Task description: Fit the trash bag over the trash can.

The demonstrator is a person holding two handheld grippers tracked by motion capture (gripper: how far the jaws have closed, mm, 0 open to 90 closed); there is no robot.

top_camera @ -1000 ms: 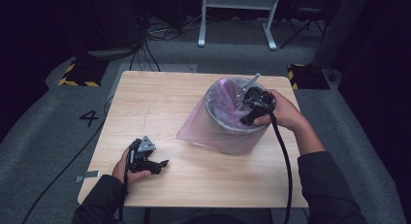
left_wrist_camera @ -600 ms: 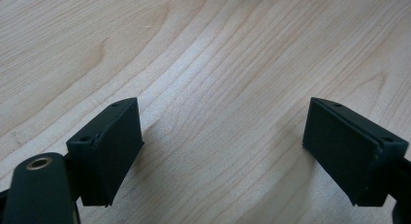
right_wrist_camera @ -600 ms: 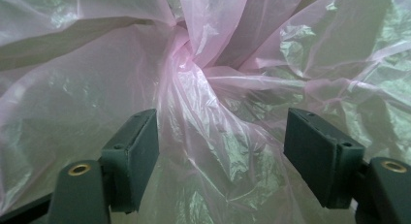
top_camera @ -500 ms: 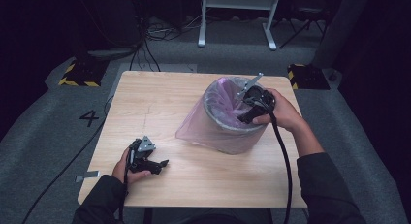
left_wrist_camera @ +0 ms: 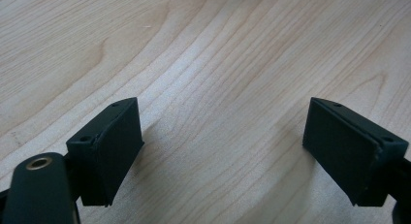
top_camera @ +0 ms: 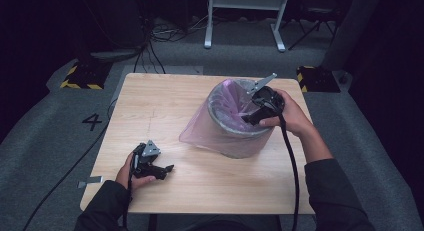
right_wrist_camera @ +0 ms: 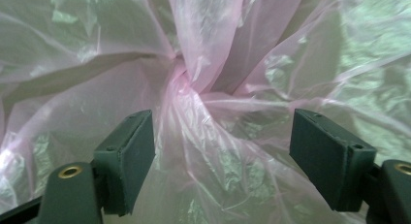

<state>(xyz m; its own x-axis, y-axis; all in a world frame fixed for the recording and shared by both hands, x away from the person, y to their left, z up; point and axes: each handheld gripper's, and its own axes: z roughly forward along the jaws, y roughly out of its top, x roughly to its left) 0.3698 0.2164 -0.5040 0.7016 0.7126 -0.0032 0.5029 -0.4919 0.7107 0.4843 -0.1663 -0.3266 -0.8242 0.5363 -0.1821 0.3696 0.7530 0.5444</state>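
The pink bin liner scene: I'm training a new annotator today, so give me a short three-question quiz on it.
1. True or false: the left gripper holds the pink liner.
2. Where does the right gripper reach: A) into the bin, B) under the table, C) onto the floor?
3. What lies between the right gripper's jaws?

Key: 1. False; it rests open over bare wood. 2. A. 3. A twisted bunch of liner, unpinched; the jaws have just been opening.
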